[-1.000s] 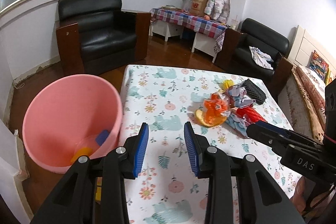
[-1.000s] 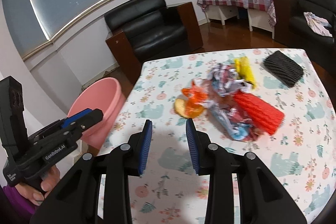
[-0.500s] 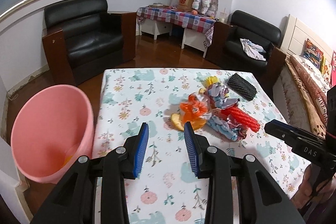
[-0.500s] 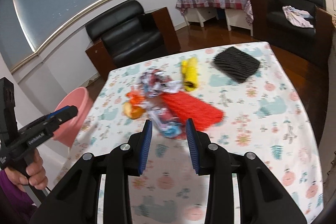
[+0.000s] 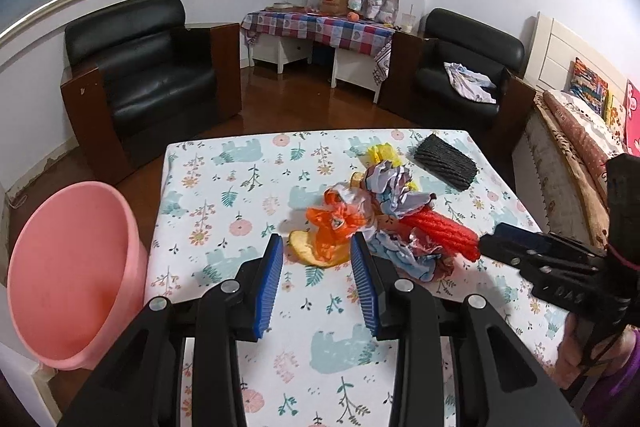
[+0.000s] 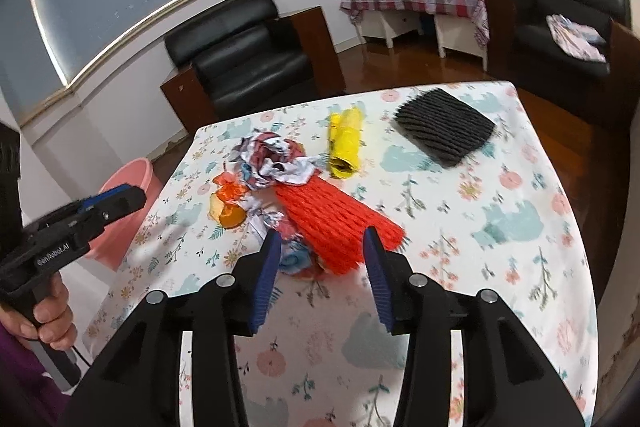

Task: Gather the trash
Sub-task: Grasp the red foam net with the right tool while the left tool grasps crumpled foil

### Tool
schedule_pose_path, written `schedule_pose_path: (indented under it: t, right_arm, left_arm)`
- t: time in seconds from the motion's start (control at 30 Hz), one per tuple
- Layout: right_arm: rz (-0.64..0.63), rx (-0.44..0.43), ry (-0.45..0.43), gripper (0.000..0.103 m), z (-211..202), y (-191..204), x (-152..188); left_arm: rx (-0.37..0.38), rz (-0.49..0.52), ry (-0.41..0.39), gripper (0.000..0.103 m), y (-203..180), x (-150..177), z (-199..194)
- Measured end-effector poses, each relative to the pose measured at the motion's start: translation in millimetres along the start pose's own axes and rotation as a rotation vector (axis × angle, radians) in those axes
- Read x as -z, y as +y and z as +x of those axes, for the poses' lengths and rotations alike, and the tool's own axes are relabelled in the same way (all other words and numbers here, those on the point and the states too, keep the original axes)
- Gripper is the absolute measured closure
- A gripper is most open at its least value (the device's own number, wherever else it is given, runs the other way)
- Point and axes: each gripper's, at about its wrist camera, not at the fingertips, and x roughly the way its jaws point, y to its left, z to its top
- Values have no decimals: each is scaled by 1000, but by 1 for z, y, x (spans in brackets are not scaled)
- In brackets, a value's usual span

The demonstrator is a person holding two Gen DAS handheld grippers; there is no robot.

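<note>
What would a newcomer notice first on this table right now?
The heap of bright trash mid-table: a red foam net, crumpled wrappers and an orange peel. Off the table's left edge, on the floor, stands a pink bucket. Both the left hand-held gripper and right hand-held gripper hover open, near the heap.

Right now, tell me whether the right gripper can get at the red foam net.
Probably yes. The right gripper is open, and the near end of the red foam net lies on the table right between its fingers. Crumpled wrappers touch the net's left edge and might get caught too.
</note>
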Motion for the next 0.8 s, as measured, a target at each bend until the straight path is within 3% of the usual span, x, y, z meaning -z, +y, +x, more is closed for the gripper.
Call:
schedule_pose_path:
  t: [0.4,0.47,0.57,0.8]
  right_arm:
    - [-46,47,49,61,32,1,-2]
    - [-35,34,56,73,34,-2,-1]
    - [-12,19,47,79,32,-6,-1]
    - [7,-9,59,82,31,-8,1]
  left_arm:
    - [93,49,-29,69,-26,-27,17]
    - [106,59,-27,69,-33,-30,23]
    - [116,69,-14,69,-41,-34,36]
    - [102,84,23,69,-52,-39,68]
